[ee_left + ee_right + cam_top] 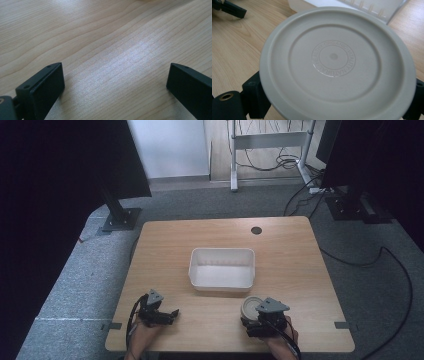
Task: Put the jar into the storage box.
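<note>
A light wooden surface (300, 250) with a round cable hole (256, 230) stands on grey carpet (70, 285). Black curtains (55, 180) hang at both sides above dark base plates (121, 219). Behind, a white wall (172, 147) meets a white metal frame (267, 141) with tangled black cables (280, 162) on the floor.
</note>
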Demonstrator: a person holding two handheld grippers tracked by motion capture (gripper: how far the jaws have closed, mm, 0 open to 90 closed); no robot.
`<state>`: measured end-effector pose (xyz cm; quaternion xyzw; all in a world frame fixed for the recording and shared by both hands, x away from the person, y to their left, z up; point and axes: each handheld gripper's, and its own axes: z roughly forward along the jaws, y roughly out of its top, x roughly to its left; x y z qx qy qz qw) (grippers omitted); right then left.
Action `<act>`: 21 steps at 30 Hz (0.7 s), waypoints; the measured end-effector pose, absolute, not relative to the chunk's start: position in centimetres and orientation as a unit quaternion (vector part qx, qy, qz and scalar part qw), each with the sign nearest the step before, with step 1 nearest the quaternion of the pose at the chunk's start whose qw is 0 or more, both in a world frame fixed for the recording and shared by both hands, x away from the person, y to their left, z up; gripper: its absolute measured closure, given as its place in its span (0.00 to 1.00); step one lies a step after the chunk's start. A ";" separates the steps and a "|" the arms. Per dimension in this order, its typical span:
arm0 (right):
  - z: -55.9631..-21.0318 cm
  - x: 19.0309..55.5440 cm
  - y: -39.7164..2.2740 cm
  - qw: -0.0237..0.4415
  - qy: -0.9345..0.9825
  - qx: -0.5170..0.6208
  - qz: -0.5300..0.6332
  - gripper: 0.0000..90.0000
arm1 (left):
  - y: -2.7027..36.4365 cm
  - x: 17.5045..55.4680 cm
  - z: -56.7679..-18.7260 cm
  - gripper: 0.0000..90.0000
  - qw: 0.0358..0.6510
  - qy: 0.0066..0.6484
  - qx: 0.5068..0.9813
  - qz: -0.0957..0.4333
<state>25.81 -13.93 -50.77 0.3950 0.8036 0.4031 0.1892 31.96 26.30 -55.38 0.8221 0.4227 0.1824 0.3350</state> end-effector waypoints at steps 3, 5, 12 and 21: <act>-50.6 26.2 -13.6 0.189 0.804 0.393 0.404 0.10 | 26.3 32.0 -55.4 0.01 0.335 0.423 0.822 0.182; -50.5 26.5 -13.3 0.189 0.804 0.391 0.406 0.10 | 26.3 32.0 -55.4 0.01 0.335 0.423 0.822 0.182; -50.1 27.4 -12.5 0.188 0.806 0.385 0.408 0.10 | 26.3 32.0 -55.4 0.01 0.335 0.423 0.822 0.182; -49.5 28.5 -11.2 0.189 0.806 0.377 0.415 0.10 | 26.3 32.0 -55.4 0.01 0.335 0.423 0.822 0.182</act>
